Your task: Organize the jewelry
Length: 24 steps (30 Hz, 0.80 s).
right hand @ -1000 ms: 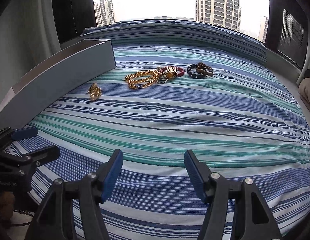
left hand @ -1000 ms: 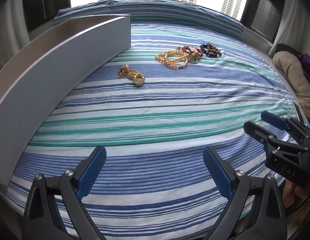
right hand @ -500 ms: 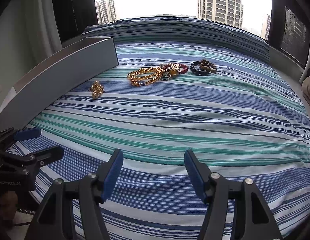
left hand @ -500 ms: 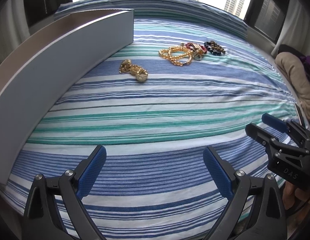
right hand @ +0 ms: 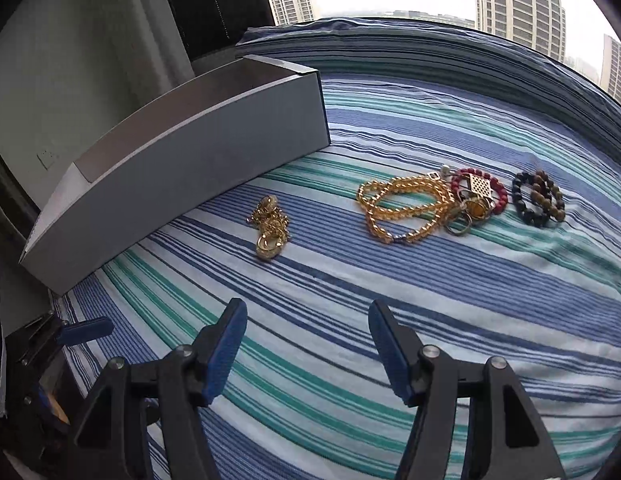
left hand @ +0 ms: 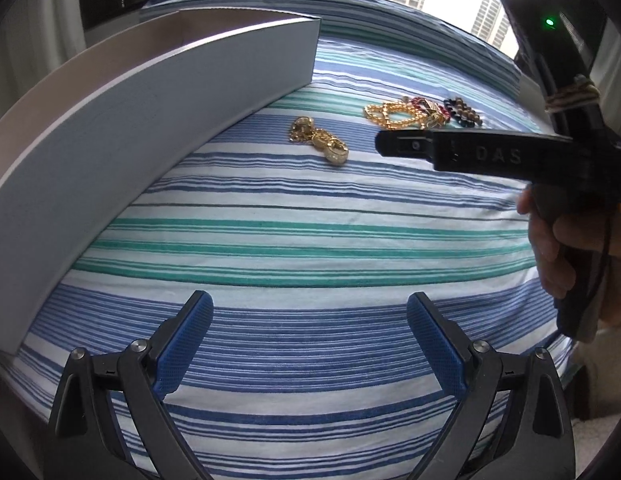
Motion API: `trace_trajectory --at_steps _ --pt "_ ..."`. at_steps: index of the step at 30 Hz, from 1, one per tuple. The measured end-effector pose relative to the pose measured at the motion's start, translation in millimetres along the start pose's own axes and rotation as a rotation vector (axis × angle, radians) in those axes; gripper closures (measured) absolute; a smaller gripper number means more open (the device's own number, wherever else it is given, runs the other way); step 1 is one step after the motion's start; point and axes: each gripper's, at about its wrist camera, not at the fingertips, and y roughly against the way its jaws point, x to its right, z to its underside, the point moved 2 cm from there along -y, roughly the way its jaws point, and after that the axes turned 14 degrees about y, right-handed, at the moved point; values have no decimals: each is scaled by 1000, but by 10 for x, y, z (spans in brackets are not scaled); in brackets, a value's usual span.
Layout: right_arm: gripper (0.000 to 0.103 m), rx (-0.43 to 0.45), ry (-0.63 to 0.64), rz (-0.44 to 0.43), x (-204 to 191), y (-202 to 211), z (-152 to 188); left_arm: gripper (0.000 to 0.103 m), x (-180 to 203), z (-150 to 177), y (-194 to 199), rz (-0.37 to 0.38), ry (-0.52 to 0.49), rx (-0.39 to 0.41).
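Right hand-held gripper (right hand: 306, 350): jaws apart, nothing between them, above the striped bed (right hand: 390, 300).
Left hand-held gripper (left hand: 310, 340): jaws wide apart, holding nothing, over the near edge of the bed.
Gold chain clump (right hand: 270, 226): ahead of the right hand-held gripper, slightly left, apart from it.
Amber bead strand (right hand: 402, 210): farther ahead, slightly right, touching the red bracelet (right hand: 480, 192).
Dark bead bracelets (right hand: 538, 198): just right of that pile.
Grey box (right hand: 182, 164): open, left of the jewelry.

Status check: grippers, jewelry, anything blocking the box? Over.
Left gripper open, empty. Right gripper open, empty, above the striped bedspread. Gold chain pile, amber bead strand, beaded bracelets all outside the gray box. Path clear.
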Motion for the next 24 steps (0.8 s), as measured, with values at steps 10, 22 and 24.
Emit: trace_trajectory --at_steps 10,22,24 --pt "66 -69 95 -29 -169 -884 -535 5 -287 -69 -31 -4 85 -8" --pt "83 -80 66 -51 -241 -10 110 5 -260 -22 -51 8 83 -17" --pt "83 -112 54 -36 -225 72 296 5 -228 -7 -68 8 74 -23"
